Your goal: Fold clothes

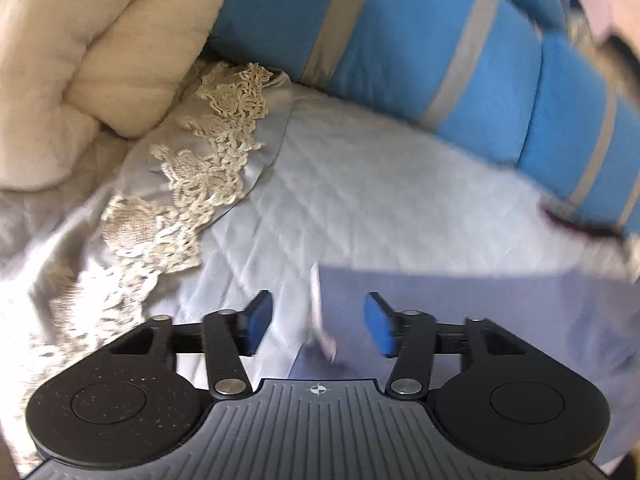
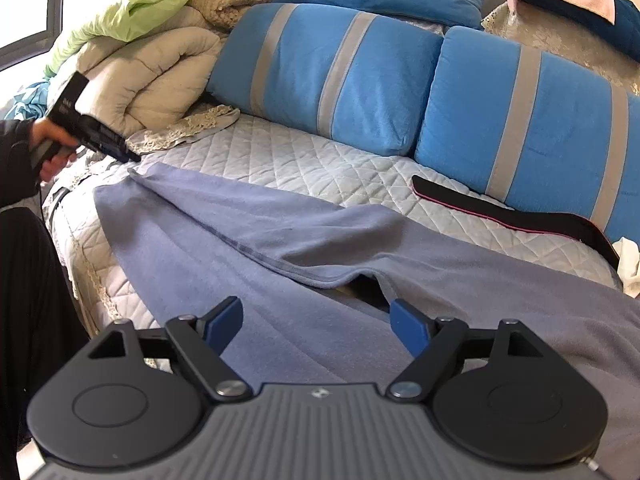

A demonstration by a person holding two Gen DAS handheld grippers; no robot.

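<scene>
A lavender-blue fleece garment (image 2: 304, 236) lies spread on the quilted bed cover, one long part folded diagonally across it. In the left wrist view its corner (image 1: 460, 312) lies under my left gripper (image 1: 318, 324), which is open with nothing between its blue pads; the view is blurred by motion. My right gripper (image 2: 318, 328) is open too, hovering above the garment's near part, close to a small gap in the fabric (image 2: 366, 288). In the right wrist view a hand holds the left gripper (image 2: 90, 132) at the garment's far left corner.
Blue cushions with grey stripes (image 2: 332, 72) line the far side of the bed. Beige and green quilts (image 2: 152, 68) are piled at far left beside a lace-edged cloth (image 1: 208, 152). A black strap with pink edging (image 2: 512, 216) lies by the right cushion.
</scene>
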